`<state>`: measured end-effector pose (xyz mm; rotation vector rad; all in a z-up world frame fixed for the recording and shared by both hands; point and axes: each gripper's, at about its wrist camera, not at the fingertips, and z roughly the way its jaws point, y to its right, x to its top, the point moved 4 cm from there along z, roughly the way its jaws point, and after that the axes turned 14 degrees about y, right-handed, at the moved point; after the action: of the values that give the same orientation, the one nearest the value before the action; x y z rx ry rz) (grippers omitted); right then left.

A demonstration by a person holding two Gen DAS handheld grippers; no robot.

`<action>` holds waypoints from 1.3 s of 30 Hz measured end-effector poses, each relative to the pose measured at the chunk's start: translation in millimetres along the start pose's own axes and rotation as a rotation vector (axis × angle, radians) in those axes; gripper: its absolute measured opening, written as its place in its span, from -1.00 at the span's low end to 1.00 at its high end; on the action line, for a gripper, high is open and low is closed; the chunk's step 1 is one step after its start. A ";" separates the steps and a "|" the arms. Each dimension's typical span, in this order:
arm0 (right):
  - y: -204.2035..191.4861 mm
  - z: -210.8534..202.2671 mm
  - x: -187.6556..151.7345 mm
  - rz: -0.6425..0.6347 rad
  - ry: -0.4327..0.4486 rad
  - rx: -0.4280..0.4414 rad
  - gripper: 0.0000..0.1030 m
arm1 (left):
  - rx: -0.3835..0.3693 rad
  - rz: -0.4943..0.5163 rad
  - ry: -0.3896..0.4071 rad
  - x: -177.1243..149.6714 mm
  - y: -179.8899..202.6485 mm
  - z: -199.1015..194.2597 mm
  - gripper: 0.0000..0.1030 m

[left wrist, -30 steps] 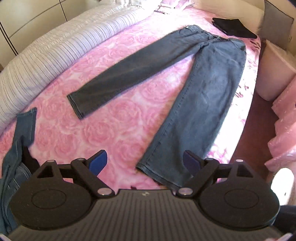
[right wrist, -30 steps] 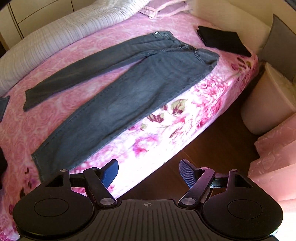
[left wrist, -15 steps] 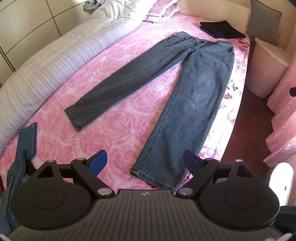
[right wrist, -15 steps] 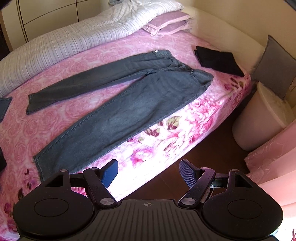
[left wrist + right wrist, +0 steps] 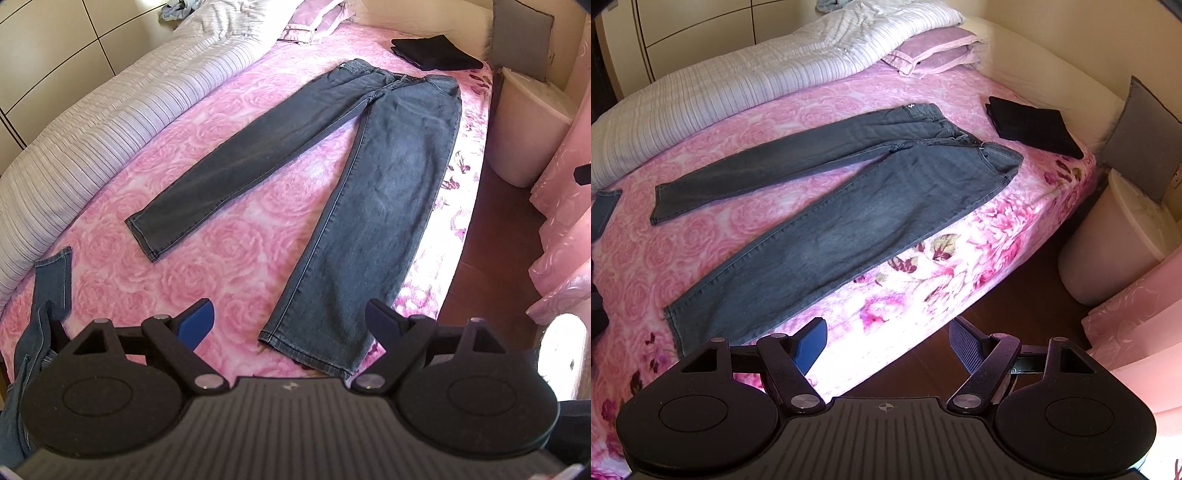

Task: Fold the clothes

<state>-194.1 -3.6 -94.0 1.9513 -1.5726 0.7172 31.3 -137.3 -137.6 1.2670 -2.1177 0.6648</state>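
Dark grey jeans (image 5: pixel 373 192) (image 5: pixel 849 221) lie flat on the pink rose bedspread (image 5: pixel 236 266) (image 5: pixel 701 236), legs spread in a V, waistband toward the far end. My left gripper (image 5: pixel 290 325) hangs open just above and short of the nearer leg's hem, holding nothing. My right gripper (image 5: pixel 888 341) is open too, hovering over the bed's side edge and the floor, apart from the jeans. A folded black garment (image 5: pixel 436 53) (image 5: pixel 1032 127) sits beyond the waistband.
A second pair of blue jeans (image 5: pixel 37 325) lies crumpled at the left. A striped duvet (image 5: pixel 110 122) (image 5: pixel 738 85) is bunched along the far side, with pillows (image 5: pixel 931 51). A white round tub (image 5: pixel 1119 243) and grey cushion (image 5: pixel 1145 140) stand beside the bed on dark floor (image 5: pixel 1008 295).
Both grippers have drawn back and up from the bed, so more of the jeans, duvet and pillows show. The jeans have not moved. Both stay open.
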 end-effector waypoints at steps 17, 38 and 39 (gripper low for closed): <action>33.5 21.5 -7.1 0.014 -0.037 -0.031 0.48 | -0.032 0.023 -0.040 5.4 23.4 50.3 0.69; 223.7 245.8 83.6 -0.712 0.118 0.261 0.48 | 0.265 0.053 -0.087 59.0 152.0 163.7 0.65; 226.8 255.6 86.5 -0.748 0.123 0.276 0.48 | 0.268 0.067 -0.103 50.9 159.5 165.3 0.61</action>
<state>-381.4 -282.2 -201.6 2.4038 -0.5934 0.7234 -167.9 -211.1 -238.9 1.4023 -2.2183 0.9566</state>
